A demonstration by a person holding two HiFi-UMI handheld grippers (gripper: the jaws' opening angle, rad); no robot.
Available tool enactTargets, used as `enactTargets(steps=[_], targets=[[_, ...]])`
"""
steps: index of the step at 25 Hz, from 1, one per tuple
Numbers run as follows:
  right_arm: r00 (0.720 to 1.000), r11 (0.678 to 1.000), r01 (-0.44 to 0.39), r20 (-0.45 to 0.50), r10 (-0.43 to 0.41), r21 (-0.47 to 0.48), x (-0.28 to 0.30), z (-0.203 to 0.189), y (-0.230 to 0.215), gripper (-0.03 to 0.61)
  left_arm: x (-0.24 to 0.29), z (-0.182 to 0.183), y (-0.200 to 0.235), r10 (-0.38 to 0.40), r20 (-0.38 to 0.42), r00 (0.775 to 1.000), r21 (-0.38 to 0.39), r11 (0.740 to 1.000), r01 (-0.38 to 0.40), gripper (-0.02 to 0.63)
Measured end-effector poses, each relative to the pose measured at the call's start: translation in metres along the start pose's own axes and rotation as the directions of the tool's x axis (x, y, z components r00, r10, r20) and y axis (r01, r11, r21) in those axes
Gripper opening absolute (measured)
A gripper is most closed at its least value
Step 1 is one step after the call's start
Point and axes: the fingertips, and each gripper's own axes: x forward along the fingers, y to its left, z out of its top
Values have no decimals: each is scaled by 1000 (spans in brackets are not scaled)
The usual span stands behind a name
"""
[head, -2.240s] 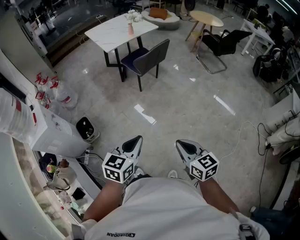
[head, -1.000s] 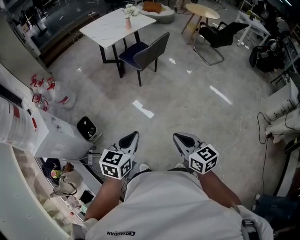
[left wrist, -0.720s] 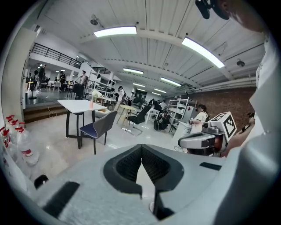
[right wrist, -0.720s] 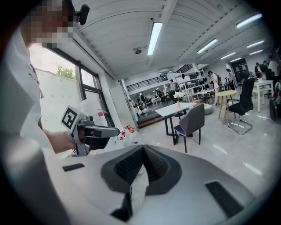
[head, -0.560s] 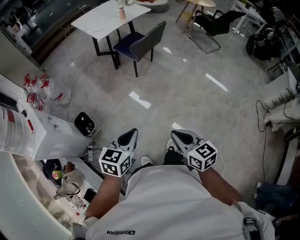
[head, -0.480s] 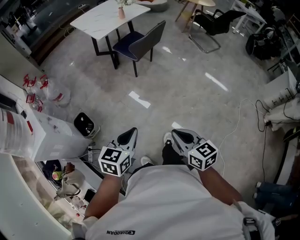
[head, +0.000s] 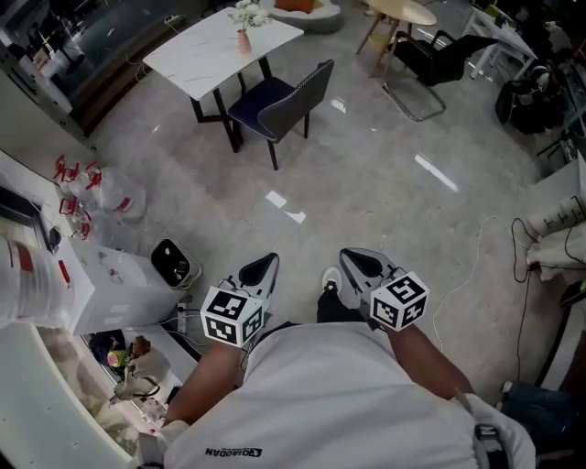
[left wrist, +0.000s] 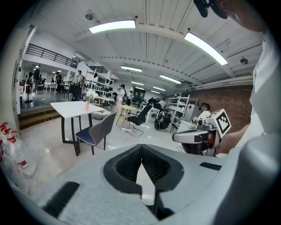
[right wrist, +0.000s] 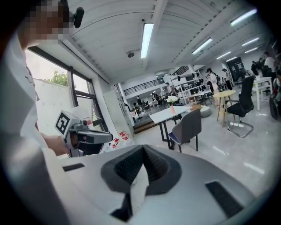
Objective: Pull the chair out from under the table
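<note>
Both the left hand-held gripper (head: 266,264) and right hand-held gripper (head: 352,260) are clenched empty, well apart from the chair (head: 298,96).

There stood one white table (head: 197,57), one round wooden table (head: 403,11), one grey chair (head: 302,92) and one black office chair (head: 439,57).

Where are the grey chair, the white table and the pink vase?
grey chair (head: 307,94): head view, on its backrest.
white table (head: 206,53): head view, on the bare tabletop.
pink vase (head: 244,42): head view, on its body.
</note>
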Motion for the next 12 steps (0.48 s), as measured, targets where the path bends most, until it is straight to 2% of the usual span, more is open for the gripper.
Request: enactTargets(steps=[6,12], targets=[[998,999,-26,60,28,-42,31,77,-74,5,67,80,23,44,66,997,23,999,-46,8],[997,996,-61,45,63,-63,46,99,-134,5,131,96,32,79,34,996,-2,997,-79,8]])
